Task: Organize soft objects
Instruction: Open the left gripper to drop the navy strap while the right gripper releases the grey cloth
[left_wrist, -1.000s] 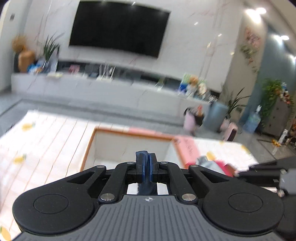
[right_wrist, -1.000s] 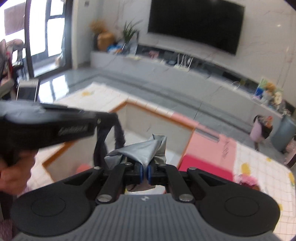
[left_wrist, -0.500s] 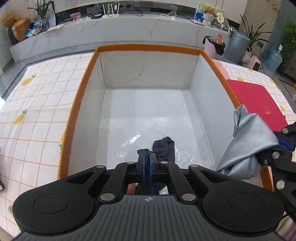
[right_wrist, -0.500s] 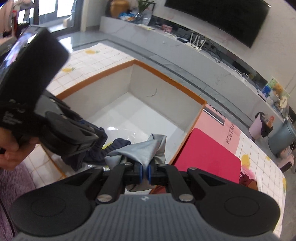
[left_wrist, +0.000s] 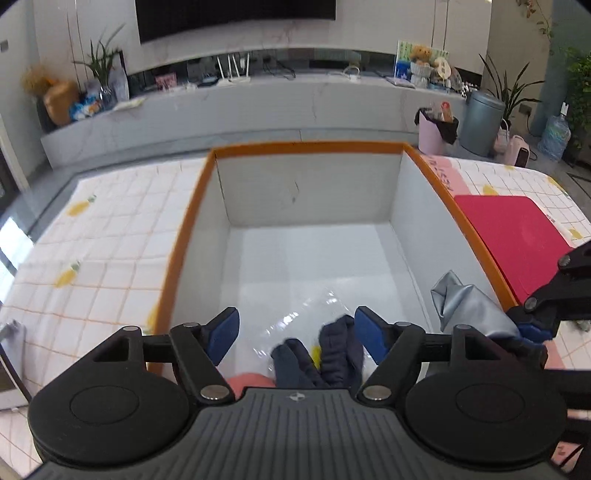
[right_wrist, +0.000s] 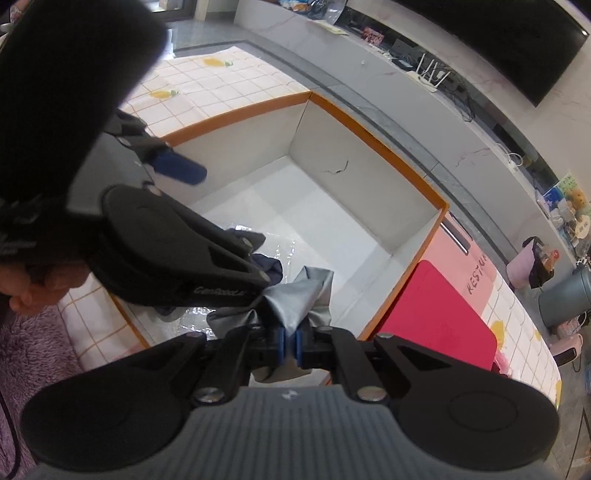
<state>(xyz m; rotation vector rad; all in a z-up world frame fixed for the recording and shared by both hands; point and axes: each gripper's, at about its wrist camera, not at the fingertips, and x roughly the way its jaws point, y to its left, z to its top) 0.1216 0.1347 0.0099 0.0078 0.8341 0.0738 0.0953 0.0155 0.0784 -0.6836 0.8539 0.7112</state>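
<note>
A white box with an orange rim stands on a checked cloth. My left gripper hangs over its near end, jaws opening wide. A dark navy garment lies loose between and below its blue pads, on clear plastic wrap on the box floor. My right gripper is shut on a silver-grey cloth, held over the box's right near corner. A pink item shows just under the left gripper's body.
A red mat lies right of the box on the pineapple-print cloth. A hand grips the left gripper's handle. Purple fluffy fabric lies at the near left. Bins stand on the floor beyond.
The left gripper's jaws have sprung apart and let go of the dark navy garment, which now lies in the box. Both grippers tipped down toward the box; the right keeps hold of the grey cloth.
</note>
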